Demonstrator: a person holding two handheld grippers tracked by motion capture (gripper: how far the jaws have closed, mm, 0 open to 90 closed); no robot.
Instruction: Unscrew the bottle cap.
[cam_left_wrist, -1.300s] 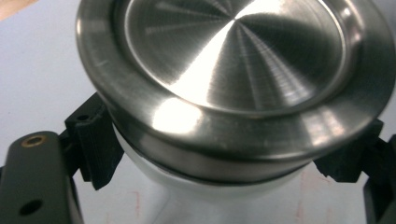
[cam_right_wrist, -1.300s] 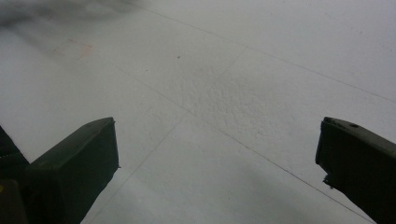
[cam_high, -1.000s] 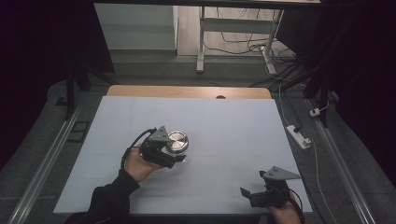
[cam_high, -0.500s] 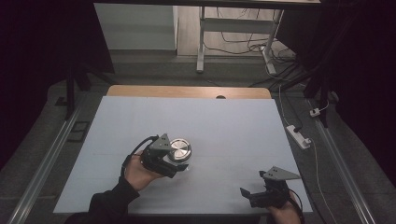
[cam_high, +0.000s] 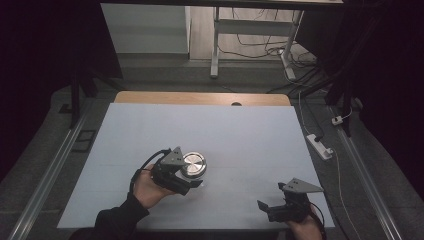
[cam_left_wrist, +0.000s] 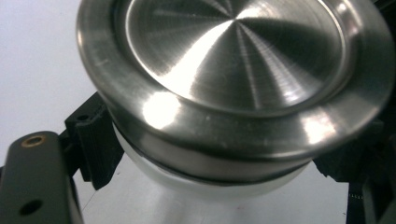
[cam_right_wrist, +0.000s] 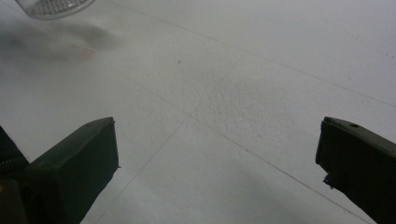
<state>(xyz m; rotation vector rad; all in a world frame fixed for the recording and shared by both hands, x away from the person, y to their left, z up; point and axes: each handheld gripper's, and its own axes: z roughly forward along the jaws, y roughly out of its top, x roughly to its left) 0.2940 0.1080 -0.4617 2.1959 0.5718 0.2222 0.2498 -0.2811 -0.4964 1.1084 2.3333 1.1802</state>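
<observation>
The left gripper (cam_high: 192, 181) is clamped on the jar (cam_high: 193, 164) — its lid faces up; the right gripper (cam_high: 265, 209), jaws spread and empty, sits well right of the jar.

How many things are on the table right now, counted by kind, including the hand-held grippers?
Round jar with a brushed steel lid and a clear body, gripped below the lid in the left gripper view: 1
Black two-jaw hand-held grippers, left gripper and right gripper: 2
Pale blue table mat: 1
Total: 4
</observation>
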